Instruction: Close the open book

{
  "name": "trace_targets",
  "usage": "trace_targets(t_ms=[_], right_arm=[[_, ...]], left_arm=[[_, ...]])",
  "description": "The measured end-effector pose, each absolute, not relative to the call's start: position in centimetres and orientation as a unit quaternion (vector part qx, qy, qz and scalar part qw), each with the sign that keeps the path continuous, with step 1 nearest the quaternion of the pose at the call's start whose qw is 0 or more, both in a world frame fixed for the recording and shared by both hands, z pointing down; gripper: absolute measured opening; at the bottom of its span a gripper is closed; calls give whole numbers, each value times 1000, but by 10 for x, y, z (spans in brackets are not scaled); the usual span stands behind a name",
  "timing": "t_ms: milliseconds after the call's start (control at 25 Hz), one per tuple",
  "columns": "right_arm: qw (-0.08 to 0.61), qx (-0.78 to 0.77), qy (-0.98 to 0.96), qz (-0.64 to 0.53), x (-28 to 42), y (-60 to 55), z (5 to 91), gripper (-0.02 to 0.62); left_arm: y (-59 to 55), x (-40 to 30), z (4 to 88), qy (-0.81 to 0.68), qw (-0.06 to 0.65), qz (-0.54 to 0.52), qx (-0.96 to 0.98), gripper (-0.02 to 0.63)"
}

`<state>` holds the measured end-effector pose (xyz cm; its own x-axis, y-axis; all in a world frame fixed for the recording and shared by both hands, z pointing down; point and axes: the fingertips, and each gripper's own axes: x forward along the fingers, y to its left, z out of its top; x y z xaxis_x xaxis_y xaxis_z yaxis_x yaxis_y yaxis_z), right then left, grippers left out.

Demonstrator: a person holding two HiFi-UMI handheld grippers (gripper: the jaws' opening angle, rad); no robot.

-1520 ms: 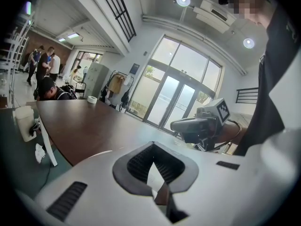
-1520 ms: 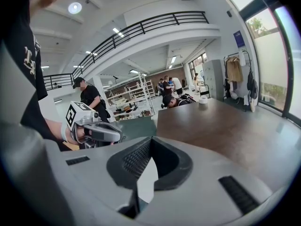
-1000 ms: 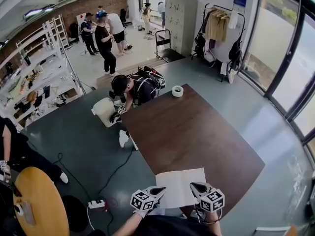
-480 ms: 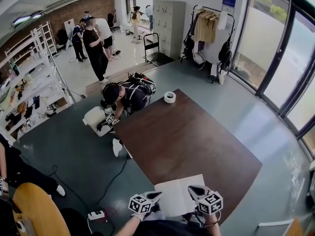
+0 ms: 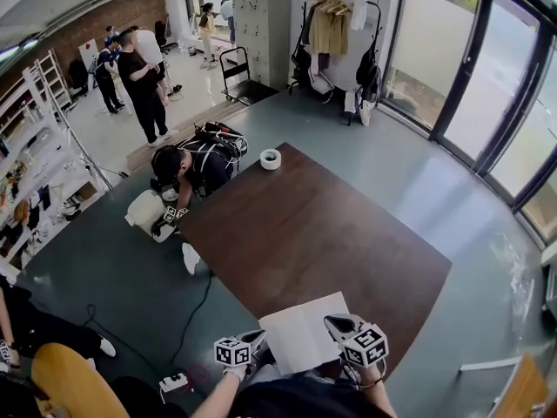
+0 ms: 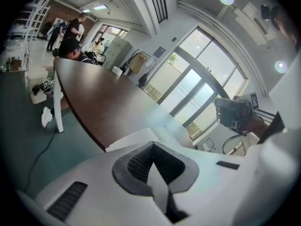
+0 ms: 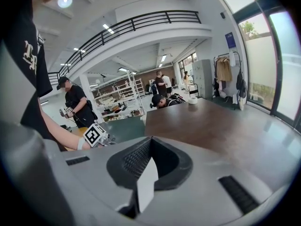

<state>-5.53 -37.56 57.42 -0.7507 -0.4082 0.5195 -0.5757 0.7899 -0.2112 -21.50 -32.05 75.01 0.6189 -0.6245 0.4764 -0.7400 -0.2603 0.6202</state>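
Your left gripper (image 5: 258, 338) hovers at the near left corner of the open book (image 5: 300, 338), low in the head view. Your right gripper (image 5: 341, 325) hangs over the book's near right side. Each one flanks a page, which looks like a stance for folding one half onto the other.

In the left gripper view, the left gripper (image 6: 153, 166) has its ribbed dark pads drawn together with nothing between them. The white edge of the book (image 6: 134, 138) shows just beyond its nose. The right gripper view shows the same: the right gripper (image 7: 149, 161) has its jaws together and holds nothing, and it points up the length of the table (image 7: 221, 131). Its own body hides the book from that camera.

The book lies flat and fully spread at the near edge of the brown table (image 5: 313, 225), both white pages face up and neither lifted. The closing step has therefore not begun. With the jaws together, a likely approach is to slide a tip under one cover and tip it over, not to pinch a page.

At the far corner of the table, in the upper middle of the head view, sits a roll of tape (image 5: 271, 158), well apart from the book. A person (image 5: 187, 168) crouches just off the table's far left corner, clear of your work.
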Motion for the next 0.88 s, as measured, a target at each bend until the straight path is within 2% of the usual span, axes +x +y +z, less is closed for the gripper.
trace_targets(t_ms=[320,880], right_arm=[[237,278,-909,199,-21,-368,584,-12],[262,273,-906,191,-3,-353,590,-12]], left_arm=[[-306,-210,788,-448,479,65,752,5],[-274,-219,871,-467,555,80,684,5]])
